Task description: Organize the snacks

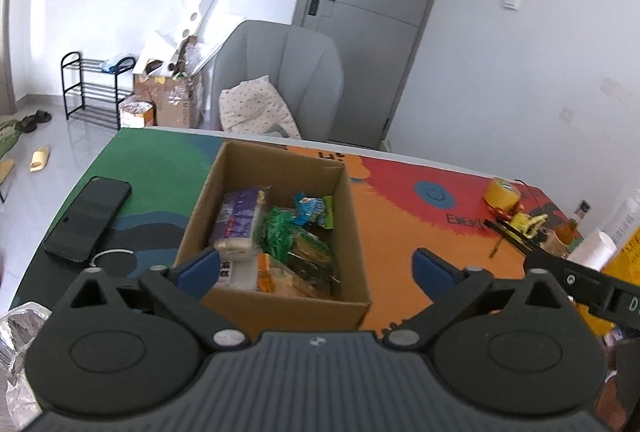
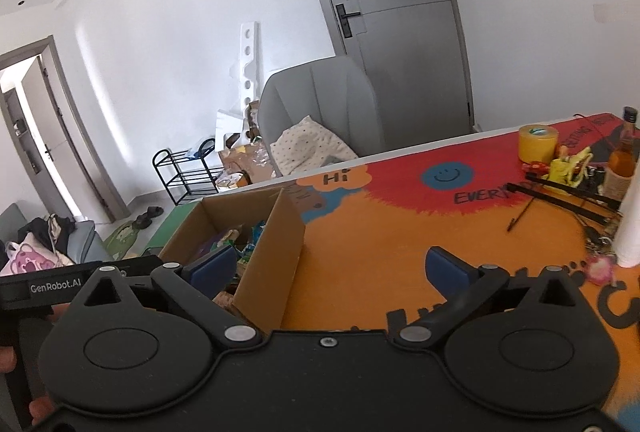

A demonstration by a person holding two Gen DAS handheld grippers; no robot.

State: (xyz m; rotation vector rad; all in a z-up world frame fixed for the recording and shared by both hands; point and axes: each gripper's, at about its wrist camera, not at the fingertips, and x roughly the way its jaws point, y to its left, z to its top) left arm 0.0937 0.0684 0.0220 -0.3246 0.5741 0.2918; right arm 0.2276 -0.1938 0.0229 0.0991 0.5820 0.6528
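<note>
A phone [image 1: 88, 218] is seen lying flat near the surface's [image 1: 400, 232] left edge. Beside it, the open cardboard box [image 1: 280, 306] is packed with snacks [image 1: 280, 236]. The left hand-held gripper [image 1: 316, 266] is held wide over the box's near rim, nothing gripped. Bare orange surface is left right of the box; the right hand-held gripper [image 2: 340, 268] is spread wide there, empty. Tape roll [image 2: 538, 143] and bottle [image 2: 624, 156] are crowded at the far right edge.

Box [image 1: 280, 296] top open; orange mat [image 2: 380, 252] right free; tape [image 2: 538, 144], clutter far right.
</note>
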